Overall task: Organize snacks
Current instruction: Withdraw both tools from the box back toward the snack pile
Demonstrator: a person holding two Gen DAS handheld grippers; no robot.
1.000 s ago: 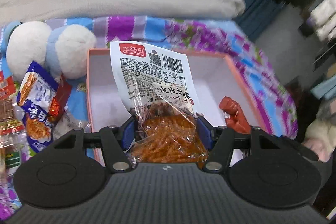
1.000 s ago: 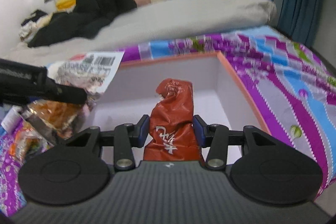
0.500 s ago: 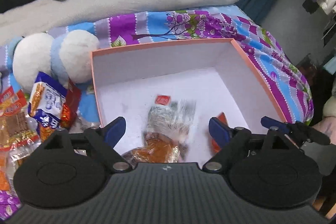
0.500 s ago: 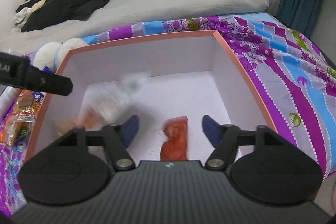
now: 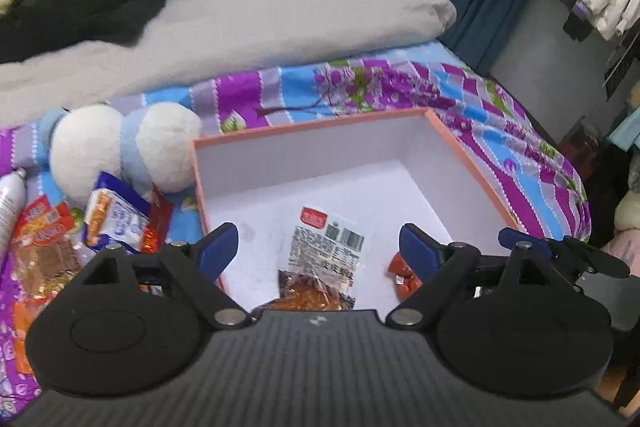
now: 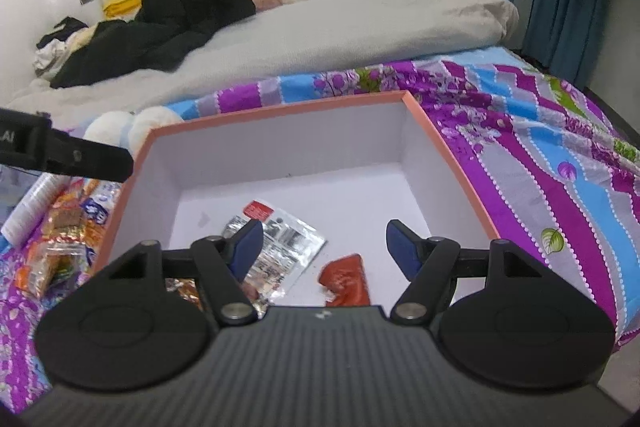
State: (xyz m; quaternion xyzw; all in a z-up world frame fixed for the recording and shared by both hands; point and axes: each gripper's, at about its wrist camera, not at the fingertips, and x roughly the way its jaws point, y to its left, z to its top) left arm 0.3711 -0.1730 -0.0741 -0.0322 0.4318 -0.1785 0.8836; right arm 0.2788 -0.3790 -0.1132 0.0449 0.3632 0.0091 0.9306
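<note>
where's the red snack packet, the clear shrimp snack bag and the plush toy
red snack packet [image 6: 347, 277], right wrist view, on its crinkled middle
clear shrimp snack bag [image 5: 326, 251], left wrist view, on its white printed label
plush toy [image 5: 166, 147], left wrist view, on a white round segment

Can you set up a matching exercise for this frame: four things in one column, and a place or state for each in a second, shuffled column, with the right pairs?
Things:
1. shrimp snack packet
2. small red packet
3. plush toy
4. left tool

Places or states:
A. open, holding nothing
B. on the bedspread, outside the box's left wall
C. flat on the floor of the box, on its left part
D. on the box floor, to the right of the other packet

Pairs: 1-C, 2-D, 3-B, 4-A
</note>
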